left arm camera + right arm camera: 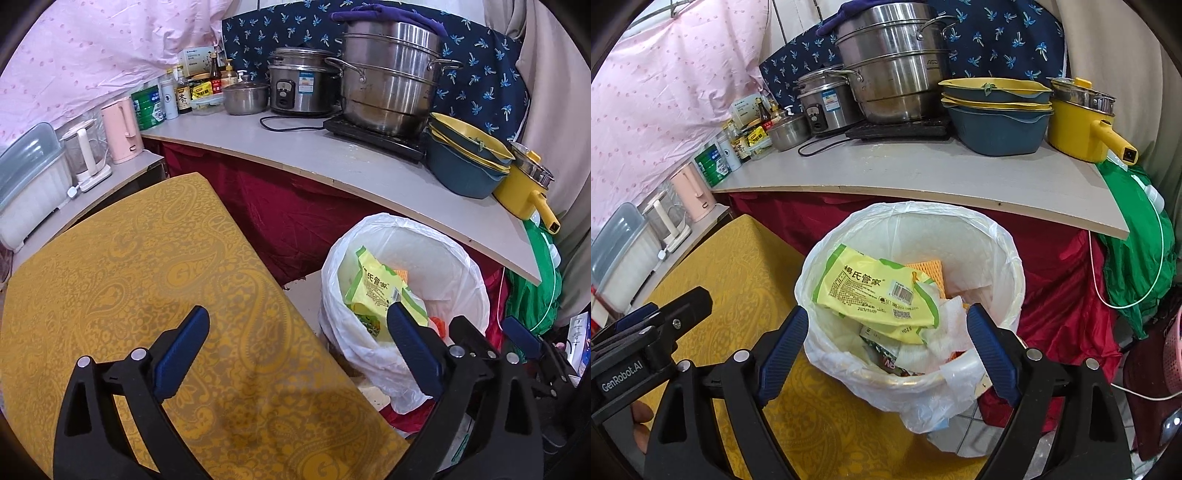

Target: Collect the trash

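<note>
Left wrist view: left gripper [297, 354] spread wide with nothing between the jaws, hovering over the bare yellow paisley tablecloth [122, 280] and the near edge of the trash bin [476, 295]. Bin on the floor just beside the table, lined with a white plastic bag [343, 295], below the grey counter [332, 162]. Inside, a yellow-green wrapper [373, 291] standing against the liner. Right gripper [484, 328] just beyond, also over the bin.

Right wrist view: right gripper [886, 332] likewise wide and empty, pointing down into the bin mouth. Wrapper [871, 291] lying on top of crumpled white tissue [945, 321], an orange scrap [927, 267] and other packets. Left gripper [665, 314] at the left edge over the cloth.

Likely handling: all of it light, soft, crushable; the wrapper film probably slick, best pinched at a folded edge. Liner thin and tearable, floppy under load; best gathered at the rim overhang, both sides, not the belly.
</note>
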The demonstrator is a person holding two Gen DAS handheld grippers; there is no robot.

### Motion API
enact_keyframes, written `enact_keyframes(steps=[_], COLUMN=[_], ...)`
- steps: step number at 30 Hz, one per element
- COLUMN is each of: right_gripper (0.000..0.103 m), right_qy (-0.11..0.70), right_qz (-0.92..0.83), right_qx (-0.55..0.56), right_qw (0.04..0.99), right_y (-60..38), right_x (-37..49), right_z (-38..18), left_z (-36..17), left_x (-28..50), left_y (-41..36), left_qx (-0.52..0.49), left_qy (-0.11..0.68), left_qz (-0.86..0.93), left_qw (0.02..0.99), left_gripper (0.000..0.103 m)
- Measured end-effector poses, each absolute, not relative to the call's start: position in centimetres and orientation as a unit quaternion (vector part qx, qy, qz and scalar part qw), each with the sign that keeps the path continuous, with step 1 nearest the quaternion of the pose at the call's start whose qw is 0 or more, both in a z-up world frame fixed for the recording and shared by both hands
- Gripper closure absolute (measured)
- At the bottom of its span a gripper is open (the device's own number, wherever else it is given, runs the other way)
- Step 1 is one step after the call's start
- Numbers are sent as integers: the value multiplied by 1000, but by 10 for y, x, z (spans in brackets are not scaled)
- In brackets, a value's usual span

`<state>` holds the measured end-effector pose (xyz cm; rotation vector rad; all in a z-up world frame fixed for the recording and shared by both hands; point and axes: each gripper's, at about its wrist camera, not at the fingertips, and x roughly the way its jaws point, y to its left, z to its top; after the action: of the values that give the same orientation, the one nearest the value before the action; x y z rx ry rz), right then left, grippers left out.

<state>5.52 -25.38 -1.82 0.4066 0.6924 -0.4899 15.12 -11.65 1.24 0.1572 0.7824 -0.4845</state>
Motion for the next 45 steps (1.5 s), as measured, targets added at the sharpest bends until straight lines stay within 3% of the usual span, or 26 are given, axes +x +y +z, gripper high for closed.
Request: enact_keyframes(steps=[15,45], right_gripper=[13,13], right_qy=[335,357], right_qz=[-245,-230], right_qx=[194,180], right_qw=[889,887], right_y=[-248,-232], right_x=[26,6], right_z=[-11,-19], left_z=[11,-3], left_x=[122,99], left_y=[-105,-86], left_qx=[105,112], left_qy=[368,381], left_qz=[-210,-196], left_qw=[900,896], left_gripper=[10,9])
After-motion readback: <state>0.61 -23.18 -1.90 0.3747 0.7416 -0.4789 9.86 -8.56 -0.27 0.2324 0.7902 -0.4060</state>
